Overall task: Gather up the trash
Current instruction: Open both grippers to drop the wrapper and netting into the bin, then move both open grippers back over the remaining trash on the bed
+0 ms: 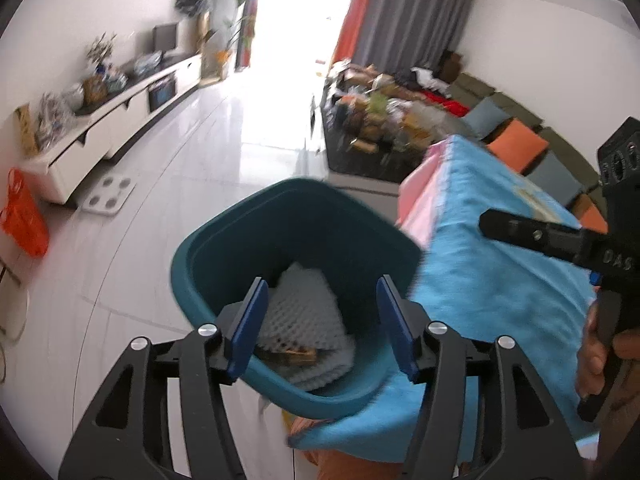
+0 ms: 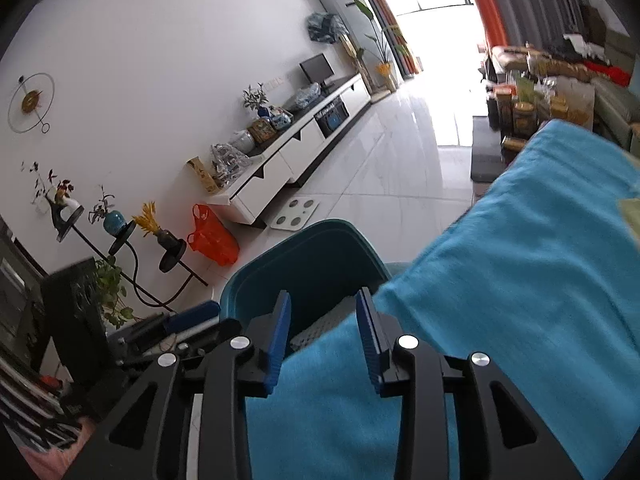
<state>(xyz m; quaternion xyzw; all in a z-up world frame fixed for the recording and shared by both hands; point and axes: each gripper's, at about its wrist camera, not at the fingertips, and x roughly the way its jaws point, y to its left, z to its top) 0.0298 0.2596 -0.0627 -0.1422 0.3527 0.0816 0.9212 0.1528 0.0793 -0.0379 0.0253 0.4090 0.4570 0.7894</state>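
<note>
A teal trash bin (image 1: pixel 224 256) stands on the floor beside a table draped in a blue cloth (image 1: pixel 492 280). Inside it lie white foam netting (image 1: pixel 304 312) and a brown scrap (image 1: pixel 292 356). My left gripper (image 1: pixel 320 320) is open and empty, right above the bin's mouth. The right gripper shows in the left wrist view over the cloth (image 1: pixel 536 236). In the right wrist view, my right gripper (image 2: pixel 324 332) is open and empty over the cloth's edge (image 2: pixel 500 300), with the bin (image 2: pixel 304 264) just ahead and the netting (image 2: pixel 324 328) visible between the fingers.
A white TV cabinet (image 1: pixel 120 120) runs along the left wall, with an orange plastic bag (image 1: pixel 24 216) and a white scale (image 1: pixel 108 196) on the floor. A cluttered low table (image 1: pixel 384 120) and a sofa with cushions (image 1: pixel 516 144) lie beyond. Plant stands (image 2: pixel 120 240) are at left.
</note>
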